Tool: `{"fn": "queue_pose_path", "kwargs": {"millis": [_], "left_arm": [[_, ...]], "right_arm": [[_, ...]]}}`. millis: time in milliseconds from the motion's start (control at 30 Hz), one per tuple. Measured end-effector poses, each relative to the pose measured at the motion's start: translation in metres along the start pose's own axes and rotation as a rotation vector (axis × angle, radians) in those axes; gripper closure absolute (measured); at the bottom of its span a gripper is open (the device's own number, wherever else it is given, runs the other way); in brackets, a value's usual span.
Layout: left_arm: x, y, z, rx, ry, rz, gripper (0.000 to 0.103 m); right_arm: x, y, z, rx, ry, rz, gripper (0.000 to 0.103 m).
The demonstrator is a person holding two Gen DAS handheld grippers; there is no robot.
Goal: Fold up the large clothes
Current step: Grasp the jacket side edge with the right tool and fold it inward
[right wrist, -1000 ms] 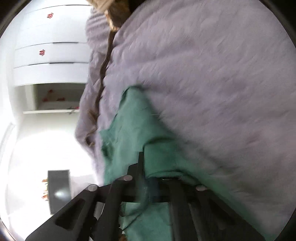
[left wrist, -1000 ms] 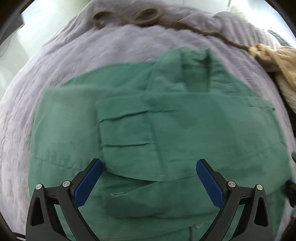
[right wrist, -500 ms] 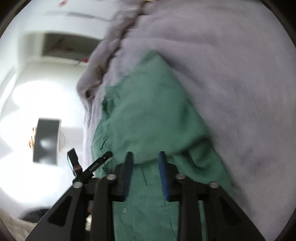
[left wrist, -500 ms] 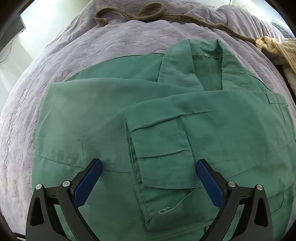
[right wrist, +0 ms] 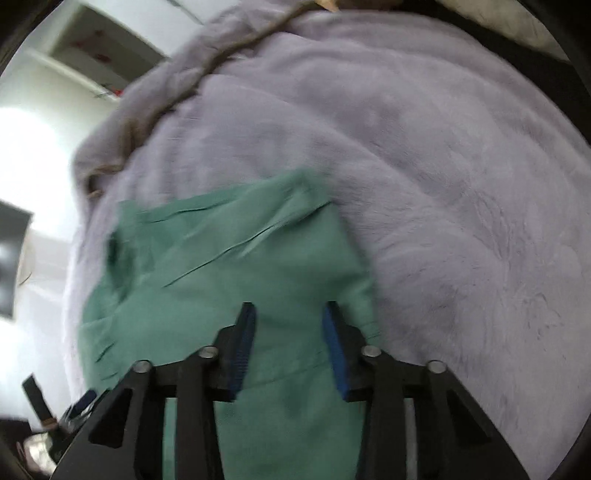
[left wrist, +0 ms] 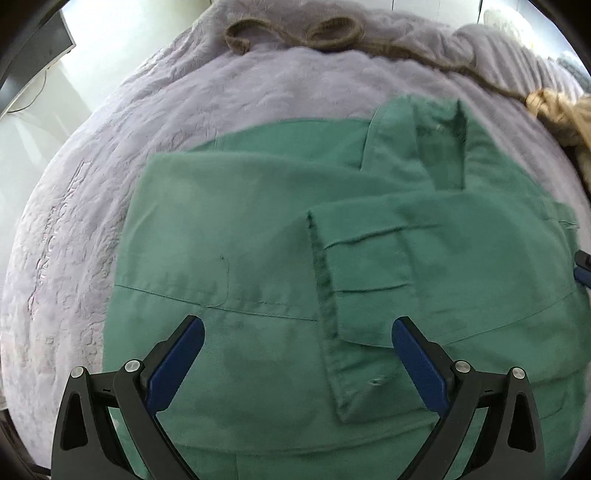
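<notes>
Green work shirt is lying flat on a bed, on a fuzzy lilac blanket; collar points to the far side in the left wrist view, and the right-hand sleeve is folded across the chest so its cuff edge runs down the middle of the shirt; looks like a small buttonhole near the cuff's lower end, though it's a bit soft to be sure.

Left hand-held gripper hangs over the lower part of the shirt with its blue pads spread wide; nothing between them, just cloth underneath, and I can't tell if the tips actually touch the fabric.

Right hand-held gripper sits over the shirt's edge, just beside where green meets the blanket; its jaws have just been closing, but there's a clear gap between the blue pads and no fold of cloth is pinched in it; the shirt shows through the gap; this view is pretty motion-blurred.

No containers on the bed really; the closest thing is an open white shelf in the right wrist view with some small red bits in it, too blurry to name.

Other stuff: a brown braided cord loops along the far side of the blanket, running to a tan bundle of fabric at the right; a dark screen stands off the bed at the upper left.
</notes>
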State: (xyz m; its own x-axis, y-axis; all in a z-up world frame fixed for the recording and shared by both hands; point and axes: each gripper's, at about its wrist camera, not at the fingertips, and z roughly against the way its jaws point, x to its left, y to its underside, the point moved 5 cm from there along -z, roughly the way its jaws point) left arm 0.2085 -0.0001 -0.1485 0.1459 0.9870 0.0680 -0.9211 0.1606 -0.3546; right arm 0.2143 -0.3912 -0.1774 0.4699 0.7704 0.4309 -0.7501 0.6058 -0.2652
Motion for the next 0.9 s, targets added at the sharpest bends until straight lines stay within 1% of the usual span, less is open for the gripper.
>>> {"fn": "queue_pose_path", "kwargs": {"millis": [100, 167, 233, 300, 367, 500, 600, 667, 767, 867, 900], "left_arm": [[0.0, -0.003, -0.017, 0.005, -0.012, -0.011, 0.001], [0.001, -0.006, -0.019, -0.015, -0.017, -0.034, 0.001], [0.004, -0.01, -0.014, -0.027, -0.036, -0.052, 0.001], [0.012, -0.012, -0.007, -0.04, -0.066, -0.057, 0.001], [0.025, -0.01, 0.002, -0.034, -0.072, -0.033, 0.001], [0.048, 0.002, 0.018, -0.016, -0.072, 0.014, 0.001], [0.049, 0.017, 0.028, 0.003, -0.076, 0.023, 0.001], [0.049, 0.027, 0.031, 0.021, -0.074, 0.031, 0.001], [0.046, 0.04, 0.031, 0.043, -0.071, 0.043, 0.001], [0.038, 0.05, 0.031, 0.056, -0.07, 0.051, 0.001], [0.034, 0.052, 0.03, 0.059, -0.067, 0.053, 0.001]], "right_arm": [[-0.013, -0.004, 0.002, -0.004, -0.041, -0.078, 0.085], [-0.015, -0.004, 0.013, 0.0, -0.024, -0.075, 0.081], [-0.014, 0.0, 0.024, 0.003, -0.019, -0.048, 0.08], [-0.014, 0.01, 0.041, 0.001, -0.013, -0.017, 0.075], [-0.017, 0.03, 0.061, 0.006, -0.008, 0.0, 0.071], [-0.022, 0.062, 0.08, 0.02, 0.018, 0.035, 0.071], [-0.025, 0.071, 0.087, 0.019, 0.032, 0.062, 0.071], [-0.019, 0.058, 0.085, -0.002, 0.043, 0.087, 0.071], [-0.004, 0.021, 0.075, -0.053, -0.006, 0.069, 0.071], [0.006, -0.006, 0.052, -0.06, -0.016, 0.052, 0.072], [0.008, -0.013, 0.039, -0.046, -0.007, 0.057, 0.072]]}}
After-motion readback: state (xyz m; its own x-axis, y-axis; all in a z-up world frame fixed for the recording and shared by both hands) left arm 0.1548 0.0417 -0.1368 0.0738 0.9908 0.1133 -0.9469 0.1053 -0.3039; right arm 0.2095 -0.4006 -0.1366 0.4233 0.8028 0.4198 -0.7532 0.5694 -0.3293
